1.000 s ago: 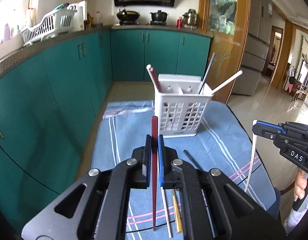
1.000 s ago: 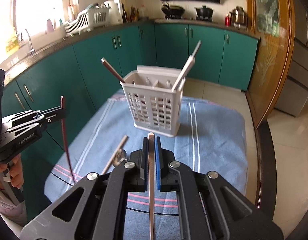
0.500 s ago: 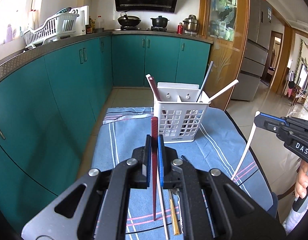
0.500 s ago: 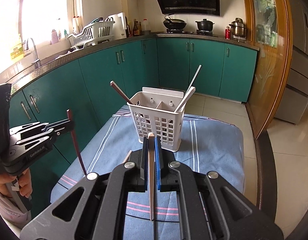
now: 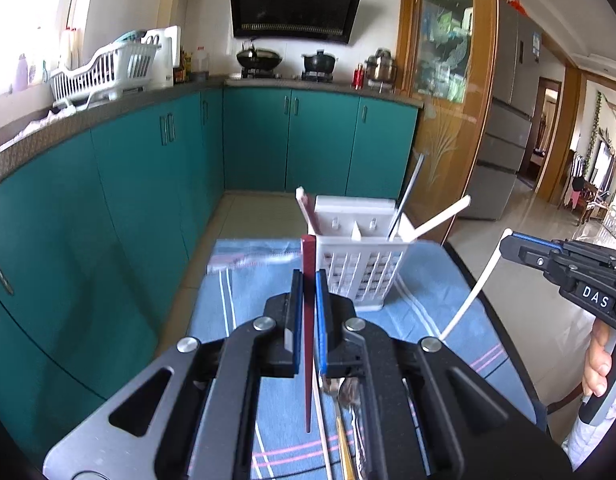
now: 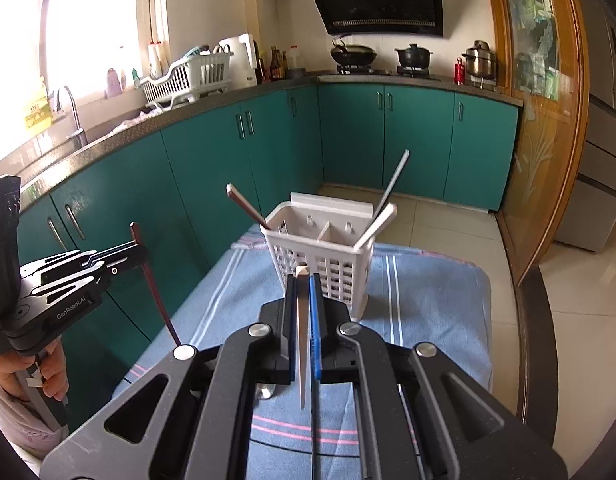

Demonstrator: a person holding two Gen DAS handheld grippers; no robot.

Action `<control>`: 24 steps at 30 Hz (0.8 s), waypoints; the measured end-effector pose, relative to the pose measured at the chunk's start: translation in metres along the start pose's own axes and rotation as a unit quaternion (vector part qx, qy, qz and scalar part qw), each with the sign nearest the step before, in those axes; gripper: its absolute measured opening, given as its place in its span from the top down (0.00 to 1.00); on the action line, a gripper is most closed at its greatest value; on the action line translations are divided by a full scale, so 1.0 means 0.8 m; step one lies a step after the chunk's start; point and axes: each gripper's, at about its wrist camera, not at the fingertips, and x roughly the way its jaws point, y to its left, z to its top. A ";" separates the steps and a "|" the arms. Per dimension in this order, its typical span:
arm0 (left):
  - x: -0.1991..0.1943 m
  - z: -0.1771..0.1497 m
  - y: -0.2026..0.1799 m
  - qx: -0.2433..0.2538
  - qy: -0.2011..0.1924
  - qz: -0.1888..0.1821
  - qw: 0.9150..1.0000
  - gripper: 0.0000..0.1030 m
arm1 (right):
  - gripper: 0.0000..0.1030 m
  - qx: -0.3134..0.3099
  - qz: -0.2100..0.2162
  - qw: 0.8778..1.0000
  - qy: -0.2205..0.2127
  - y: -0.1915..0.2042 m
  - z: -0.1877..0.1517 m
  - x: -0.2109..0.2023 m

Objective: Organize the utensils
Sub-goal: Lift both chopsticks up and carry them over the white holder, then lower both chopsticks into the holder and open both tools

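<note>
A white slotted utensil holder (image 5: 361,268) (image 6: 321,260) stands on a blue cloth (image 5: 423,316) (image 6: 423,304); a dark red chopstick, a grey one and a white one lean in it. My left gripper (image 5: 308,280) is shut on a dark red chopstick (image 5: 308,340), held upright above the cloth, short of the holder. My right gripper (image 6: 304,284) is shut on a white chopstick (image 6: 302,340), also upright in front of the holder. Each gripper shows in the other's view: the right gripper (image 5: 507,242) with the white chopstick, the left gripper (image 6: 138,248) with the red one.
Below the left gripper a white chopstick (image 5: 321,420), a gold utensil (image 5: 343,448) and a spoon lie on the cloth. Teal cabinets (image 5: 128,200) run along the left and back. A dish rack (image 6: 188,76) sits on the counter. A hand (image 5: 597,364) grips the right handle.
Both grippers have risen with their chopsticks, so the holder sits lower and smaller in both views. The jaws stay shut on the chopsticks.
</note>
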 end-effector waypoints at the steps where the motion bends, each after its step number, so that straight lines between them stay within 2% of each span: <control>1: -0.007 0.012 0.000 0.001 -0.011 -0.005 1.000 0.94 | 0.93 -0.002 0.002 1.000 -0.007 0.001 0.008 -0.005; 5: -0.038 0.063 -0.003 0.007 -0.073 -0.030 0.997 0.94 | 0.93 -0.005 0.013 0.999 -0.040 -0.001 0.050 -0.026; 8: -0.063 0.110 -0.014 0.023 -0.141 -0.058 0.988 0.94 | 0.93 0.000 0.014 0.997 -0.078 -0.007 0.100 -0.043; 10: -0.069 0.133 -0.020 0.026 -0.162 -0.052 0.985 0.94 | 0.93 0.011 0.014 0.995 -0.098 -0.015 0.126 -0.051; 12: -0.068 0.153 -0.026 0.032 -0.177 -0.027 0.983 0.94 | 0.93 0.029 0.007 0.993 -0.116 -0.026 0.154 -0.056; 15: -0.049 0.173 -0.027 0.021 -0.186 -0.020 0.982 0.94 | 0.93 0.049 -0.019 0.988 -0.146 -0.039 0.185 -0.052; 17: -0.026 0.180 -0.024 0.009 -0.186 -0.034 0.982 0.94 | 0.93 0.057 -0.026 0.986 -0.153 -0.046 0.196 -0.037; 19: -0.005 0.185 -0.021 -0.006 -0.185 -0.033 0.982 0.94 | 0.93 0.068 -0.036 0.987 -0.144 -0.053 0.200 -0.016; 22: 0.025 0.188 -0.018 -0.024 -0.190 -0.002 0.981 0.94 | 0.93 0.077 -0.069 0.987 -0.121 -0.059 0.194 0.024; 24: 0.056 0.186 -0.015 -0.036 -0.180 0.005 0.983 0.94 | 0.93 0.080 -0.074 0.988 -0.107 -0.062 0.184 0.052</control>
